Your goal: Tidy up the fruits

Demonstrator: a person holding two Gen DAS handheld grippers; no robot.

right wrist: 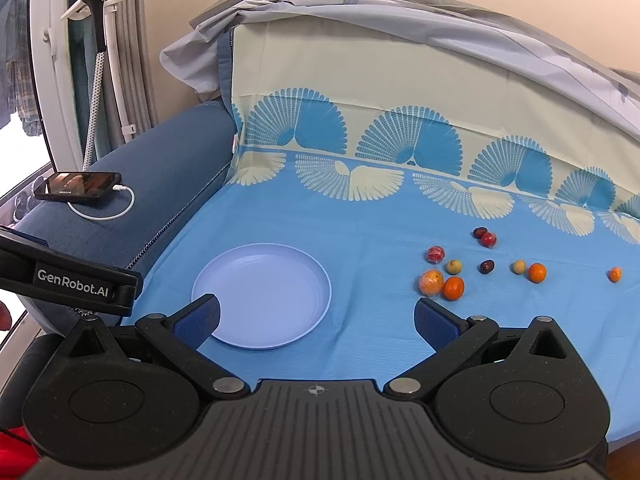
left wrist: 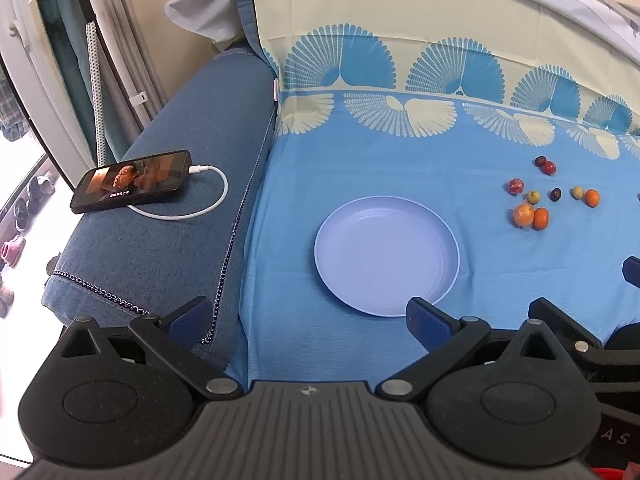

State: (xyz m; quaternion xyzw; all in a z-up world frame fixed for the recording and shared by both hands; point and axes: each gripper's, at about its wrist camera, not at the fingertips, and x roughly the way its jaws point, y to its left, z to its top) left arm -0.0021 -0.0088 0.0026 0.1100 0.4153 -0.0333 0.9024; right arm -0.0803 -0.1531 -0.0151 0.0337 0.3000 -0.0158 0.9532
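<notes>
A pale lilac plate (left wrist: 436,236) (right wrist: 312,280) lies empty on the blue patterned cloth. Several small fruits lie loose to its right: a large orange (left wrist: 523,215) (right wrist: 431,282), a tangerine (left wrist: 541,218) (right wrist: 454,288), red and dark plums (left wrist: 549,167) (right wrist: 489,239), small yellow-green fruits (right wrist: 453,267), and one tangerine far right (right wrist: 615,274). My left gripper (left wrist: 308,322) is open and empty just in front of the plate. My right gripper (right wrist: 318,322) is open and empty, near the plate's right front, short of the fruits.
A phone (left wrist: 132,186) (right wrist: 78,186) playing video lies charging on the blue sofa arm (left wrist: 168,240) at the left. The cloth (left wrist: 360,168) runs up the sofa back. A garment steamer stand (right wrist: 94,40) and a window are far left.
</notes>
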